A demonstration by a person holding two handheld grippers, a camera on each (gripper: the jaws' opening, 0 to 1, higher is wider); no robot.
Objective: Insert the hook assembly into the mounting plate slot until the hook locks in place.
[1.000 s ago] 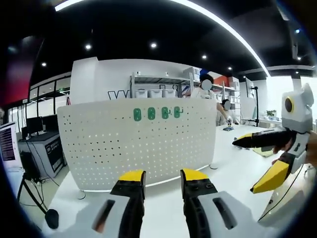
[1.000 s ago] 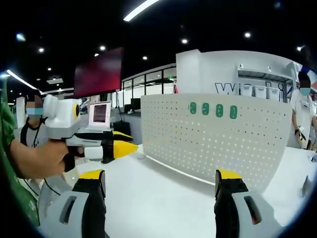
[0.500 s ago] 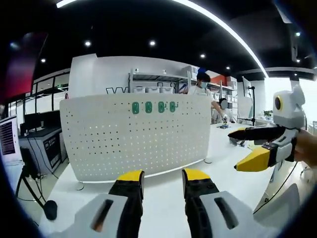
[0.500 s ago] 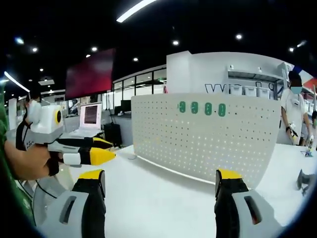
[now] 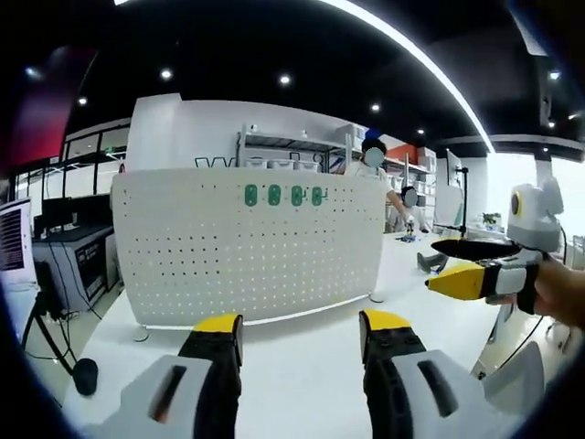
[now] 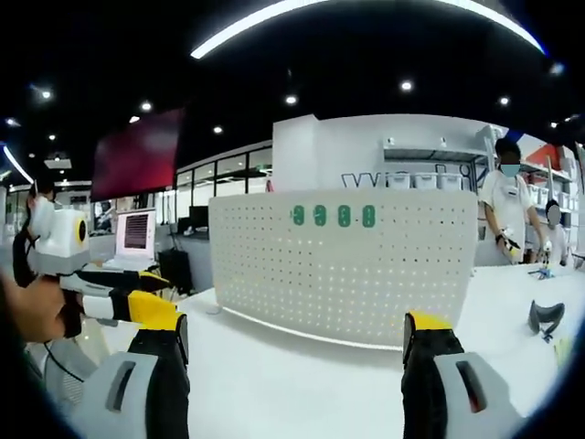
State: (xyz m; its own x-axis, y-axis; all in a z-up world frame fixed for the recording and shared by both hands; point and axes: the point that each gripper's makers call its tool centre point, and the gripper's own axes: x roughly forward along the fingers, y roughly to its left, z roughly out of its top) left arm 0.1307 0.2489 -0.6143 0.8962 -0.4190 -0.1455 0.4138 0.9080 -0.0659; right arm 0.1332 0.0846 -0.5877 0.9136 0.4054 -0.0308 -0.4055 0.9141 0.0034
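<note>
Ahead, 1 white pegboard point(image 5: 251, 247) stands upright on the white table point(image 5: 302, 366), its long axis running across the left gripper view, and it shows again in the right gripper view point(image 6: 343, 265) as a curved perforated wall. 4 green hooks point(image 5: 283, 195) sit in a row near its top edge, side by side along that long axis; they appear too in the right gripper view point(image 6: 334, 216), each one taller than wide. Which way the hooks point out of the board is too small to tell. The left gripper point(image 5: 300, 343) has its 2 yellow-tipped jaws spread moderately apart, nothing between them, touching nothing, above bare table well short of the pegboard. The right gripper point(image 6: 297, 343) has its 2 jaws spread wide, also holding nothing, over the table in front of the board. The right gripper also enters the left gripper view from the right point(image 5: 457, 265), held by a hand point(image 5: 562, 293), its 2 jaws parted. The left gripper enters the right gripper view from the left point(image 6: 137, 297), carried by a hand point(image 6: 32, 315). 1 person point(image 6: 505, 215) stands behind the board, and 1 small dark object point(image 6: 546, 318) lies on the table at the right.
</note>
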